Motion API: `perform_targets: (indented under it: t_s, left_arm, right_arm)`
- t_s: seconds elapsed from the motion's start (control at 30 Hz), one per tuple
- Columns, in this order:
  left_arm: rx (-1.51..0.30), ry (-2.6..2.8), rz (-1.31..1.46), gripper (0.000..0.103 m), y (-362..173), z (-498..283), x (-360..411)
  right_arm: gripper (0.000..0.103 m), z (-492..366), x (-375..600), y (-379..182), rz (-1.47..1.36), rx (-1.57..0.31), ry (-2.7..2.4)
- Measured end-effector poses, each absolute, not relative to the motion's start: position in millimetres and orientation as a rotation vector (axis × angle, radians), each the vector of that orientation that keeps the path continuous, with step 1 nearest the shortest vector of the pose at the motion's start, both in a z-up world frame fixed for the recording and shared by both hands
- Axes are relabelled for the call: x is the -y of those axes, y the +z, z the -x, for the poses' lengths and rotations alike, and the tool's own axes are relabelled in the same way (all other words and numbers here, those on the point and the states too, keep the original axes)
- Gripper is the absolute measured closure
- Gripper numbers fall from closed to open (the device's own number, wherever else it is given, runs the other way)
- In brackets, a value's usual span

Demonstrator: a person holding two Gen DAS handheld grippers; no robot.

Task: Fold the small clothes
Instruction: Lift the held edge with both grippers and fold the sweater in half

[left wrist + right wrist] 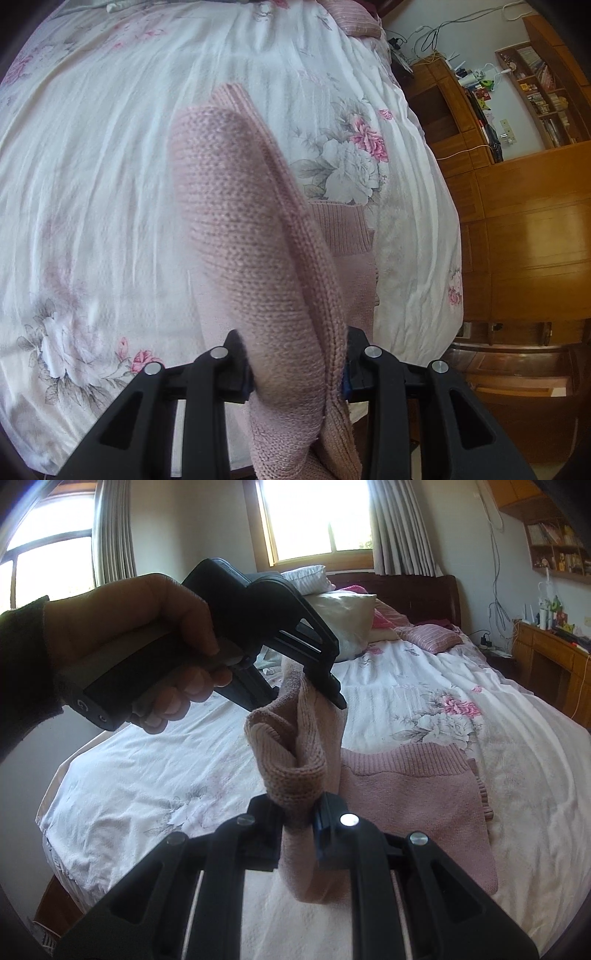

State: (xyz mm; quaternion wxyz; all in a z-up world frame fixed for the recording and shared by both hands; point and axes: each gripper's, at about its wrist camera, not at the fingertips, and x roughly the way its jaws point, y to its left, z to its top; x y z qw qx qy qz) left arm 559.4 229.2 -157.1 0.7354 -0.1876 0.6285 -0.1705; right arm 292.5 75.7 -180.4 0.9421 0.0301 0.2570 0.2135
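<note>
A pink knitted sweater (413, 801) lies partly on the floral bedsheet (424, 686), with one part lifted off the bed. My right gripper (299, 823) is shut on a bunched fold of the lifted knit. My left gripper (325, 686), held by a hand (147, 627), is shut on the same raised strip higher up. In the left wrist view the pink sweater (243, 229) rises thick between the jaws of the left gripper (297, 373), and its ribbed hem (340, 229) rests on the sheet behind.
The bedsheet (110, 166) covers a wide bed. Pillows (343, 620) and a striped pink cushion (432, 635) lie near the dark headboard (417, 594). Wooden cabinets (524, 240) and a cluttered desk (550, 650) stand along the bed's right side. Curtained windows (314, 517) face me.
</note>
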Motion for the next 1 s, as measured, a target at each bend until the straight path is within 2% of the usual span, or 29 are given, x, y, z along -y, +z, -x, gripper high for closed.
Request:
perform_targets:
  t_s: [1.0]
  left_arm:
    - [-1.464, -0.284, 0.204, 0.07, -227.2, -579.1, -92.1]
  right_arm:
    - [0.091, -307.8, 42.4, -243.2, -0.243, -0.617, 0.319]
